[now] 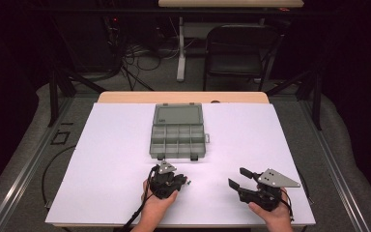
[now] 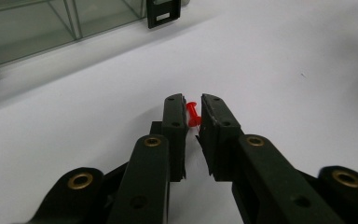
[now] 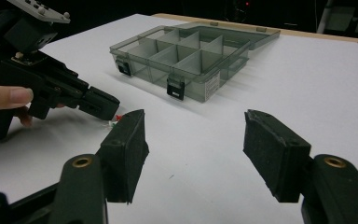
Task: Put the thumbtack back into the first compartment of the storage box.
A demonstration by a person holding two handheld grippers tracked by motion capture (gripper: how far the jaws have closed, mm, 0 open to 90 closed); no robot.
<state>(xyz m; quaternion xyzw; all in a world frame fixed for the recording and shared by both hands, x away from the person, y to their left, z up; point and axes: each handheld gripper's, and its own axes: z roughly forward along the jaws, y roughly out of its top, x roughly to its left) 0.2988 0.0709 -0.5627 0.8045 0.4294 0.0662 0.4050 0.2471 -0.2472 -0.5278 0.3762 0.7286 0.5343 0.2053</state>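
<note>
Pushpin work is only at its start, by my reading: the one red pin sits between the jaws of the left gripper, near their tips and low against the white counter, and the jaws stand drawn in close on either side of it. A sliver of gap shows on each side, so I cannot say the pads are truly pressing yet; I would call it a grasp being taken, not a lift. Ahead of that gripper, a little way off, the grey compartment box lies with its lid thrown back, and its compartments look bare as far as I can see through the tinted walls. If the pin is meant for one of them, then picking up, carrying over and dropping in all remain to be done. The right gripper rests well off to the side of its partner, its jaws standing apart with nothing but bare counter between them, holding nothing. Counting: one pushpin that I can make out, one box with one lid, two black latches on its near edge, two grippers, each in a hand.
</note>
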